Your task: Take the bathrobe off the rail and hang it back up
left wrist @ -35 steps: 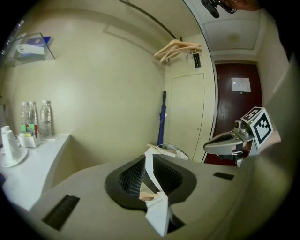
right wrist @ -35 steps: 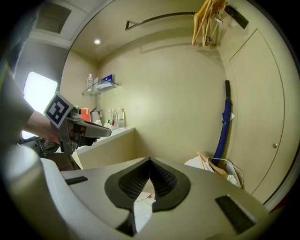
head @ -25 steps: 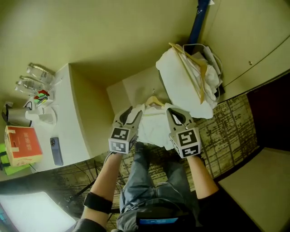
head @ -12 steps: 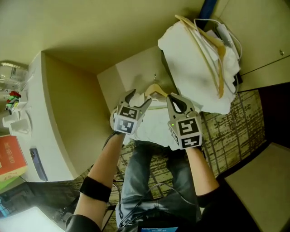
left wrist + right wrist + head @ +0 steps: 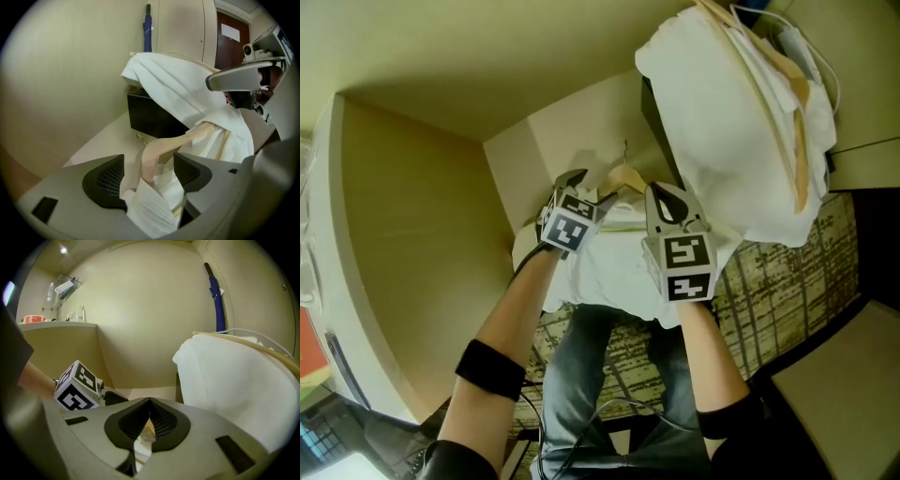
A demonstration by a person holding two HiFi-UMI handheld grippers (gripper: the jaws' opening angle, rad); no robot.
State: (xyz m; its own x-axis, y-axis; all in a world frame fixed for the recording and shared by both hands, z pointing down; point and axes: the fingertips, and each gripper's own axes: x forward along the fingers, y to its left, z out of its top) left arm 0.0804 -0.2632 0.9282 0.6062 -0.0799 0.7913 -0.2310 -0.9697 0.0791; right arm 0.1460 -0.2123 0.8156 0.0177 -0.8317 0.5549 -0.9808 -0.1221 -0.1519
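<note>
A white bathrobe (image 5: 609,267) on a wooden hanger (image 5: 623,176) hangs between my two grippers, low over a beige ledge (image 5: 567,141). My left gripper (image 5: 586,190) is open. Its jaws have just been opening, and the hanger's arm (image 5: 159,147) and a fold of the bathrobe (image 5: 150,208) lie loose between the wide pads (image 5: 105,180). My right gripper (image 5: 661,192) is shut on the bathrobe at the hanger's other shoulder. In the right gripper view, cloth and a sliver of wood show between its closed jaws (image 5: 150,401).
A pile of white robes (image 5: 722,103) with wooden hangers lies on a black box (image 5: 150,117) right of the ledge. A blue umbrella (image 5: 214,296) leans in the corner behind it. A white counter (image 5: 319,234) stands at the left, with patterned carpet (image 5: 787,272) and the person's legs (image 5: 581,375) below.
Both grippers have sunk with the bathrobe toward the ledge. The left gripper's jaws have spread apart around the hanger; the right has stayed shut.
</note>
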